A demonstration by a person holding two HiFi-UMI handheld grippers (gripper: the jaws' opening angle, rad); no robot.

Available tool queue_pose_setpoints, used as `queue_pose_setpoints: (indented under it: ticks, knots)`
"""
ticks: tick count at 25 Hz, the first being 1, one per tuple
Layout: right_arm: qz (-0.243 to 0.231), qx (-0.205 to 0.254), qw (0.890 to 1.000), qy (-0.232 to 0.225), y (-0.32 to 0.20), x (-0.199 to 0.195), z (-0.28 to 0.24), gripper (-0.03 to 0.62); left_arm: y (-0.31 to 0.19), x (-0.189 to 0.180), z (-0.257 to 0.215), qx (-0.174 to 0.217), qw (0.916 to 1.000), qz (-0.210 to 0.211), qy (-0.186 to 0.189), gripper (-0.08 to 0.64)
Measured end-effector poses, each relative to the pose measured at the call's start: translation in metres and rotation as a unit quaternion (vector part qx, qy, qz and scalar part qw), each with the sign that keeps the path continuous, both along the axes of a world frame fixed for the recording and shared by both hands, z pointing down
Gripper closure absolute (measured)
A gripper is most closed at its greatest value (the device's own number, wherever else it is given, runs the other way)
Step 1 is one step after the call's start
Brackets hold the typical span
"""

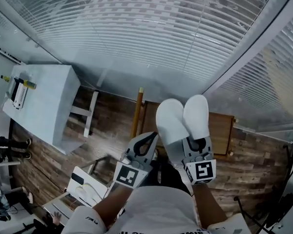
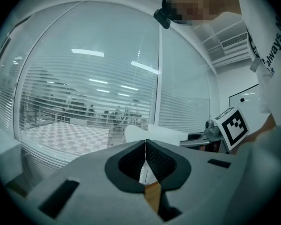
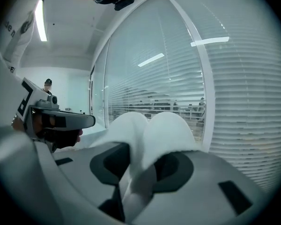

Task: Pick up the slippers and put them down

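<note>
Two white slippers (image 1: 182, 119) stick out side by side, pressed together, from my right gripper (image 1: 196, 147), which is shut on them. In the right gripper view the slippers (image 3: 150, 132) rise between the dark pads, pinched at the heel end. My left gripper (image 1: 147, 143) hangs just left of the right one, shut, pads touching, with nothing between them. In the left gripper view its pads (image 2: 155, 161) meet in a thin line, and the slippers (image 2: 152, 134) show beyond them at the right. Both grippers are raised level before a glass wall with blinds.
A low wooden shelf (image 1: 221, 128) stands on the wood floor below the grippers, against the glass wall (image 1: 151, 38). A white table (image 1: 44, 101) stands at the left, bearing a small device. Another pair of slippers (image 1: 85, 191) lies in packaging at lower left.
</note>
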State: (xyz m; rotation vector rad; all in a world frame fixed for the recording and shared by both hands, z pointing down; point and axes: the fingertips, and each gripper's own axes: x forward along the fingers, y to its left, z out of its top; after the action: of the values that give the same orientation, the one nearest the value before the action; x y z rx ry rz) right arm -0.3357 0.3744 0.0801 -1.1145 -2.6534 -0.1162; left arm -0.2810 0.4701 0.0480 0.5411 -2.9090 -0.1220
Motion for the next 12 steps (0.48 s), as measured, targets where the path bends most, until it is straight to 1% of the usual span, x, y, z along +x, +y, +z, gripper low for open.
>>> queue_pose_setpoints:
  ticks: [5, 10, 12]
  knots:
    - [-0.01, -0.009, 1.0, -0.016, 0.003, 0.007, -0.035, 0.462, 0.002, 0.006, -0.032, 0.004, 0.9998, 0.0, -0.019, 0.548]
    - [-0.022, -0.007, 1.0, -0.015, -0.001, 0.021, -0.061, 0.463, -0.002, 0.019, -0.057, 0.012, 0.9997, 0.003, -0.022, 0.547]
    - [-0.025, -0.007, 1.0, -0.017, -0.002, 0.028, -0.071, 0.463, -0.004, 0.024, -0.066, 0.01, 0.9996, 0.004, -0.026, 0.548]
